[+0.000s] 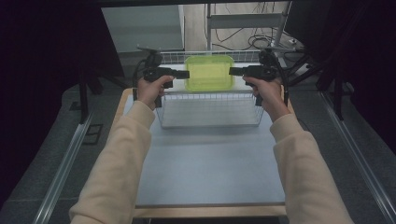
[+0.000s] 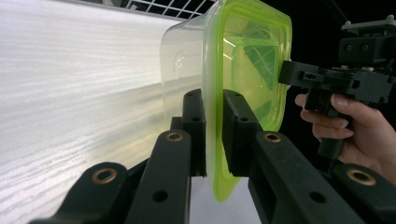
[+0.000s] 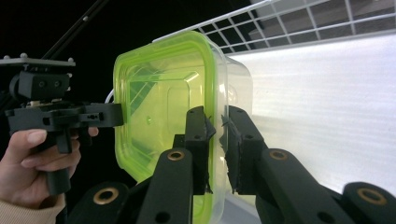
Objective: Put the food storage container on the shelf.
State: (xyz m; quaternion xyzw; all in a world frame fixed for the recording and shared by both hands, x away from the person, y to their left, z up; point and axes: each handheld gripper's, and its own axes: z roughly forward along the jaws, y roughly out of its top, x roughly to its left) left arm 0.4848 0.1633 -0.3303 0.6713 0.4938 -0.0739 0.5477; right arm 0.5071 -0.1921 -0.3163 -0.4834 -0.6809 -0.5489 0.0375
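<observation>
A clear plastic container with a yellow-green lid (image 1: 209,72) hangs over the far part of a white wire basket (image 1: 210,122). My left gripper (image 1: 186,73) is shut on the rim at its left side, and my right gripper (image 1: 232,71) is shut on the rim at its right side. In the left gripper view the black jaws of the left gripper (image 2: 212,98) pinch the green lid edge (image 2: 211,56), with the right gripper (image 2: 292,74) at the far side. In the right gripper view the right gripper (image 3: 216,114) clamps the same rim of the container (image 3: 159,98), opposite the left gripper (image 3: 114,114).
The basket stands at the far end of a pale board (image 1: 210,163) on a wooden table. Metal rails (image 1: 65,163) run along both sides. Dark stands and cables (image 1: 322,60) crowd the back right, and a pale cabinet (image 1: 144,28) stands behind.
</observation>
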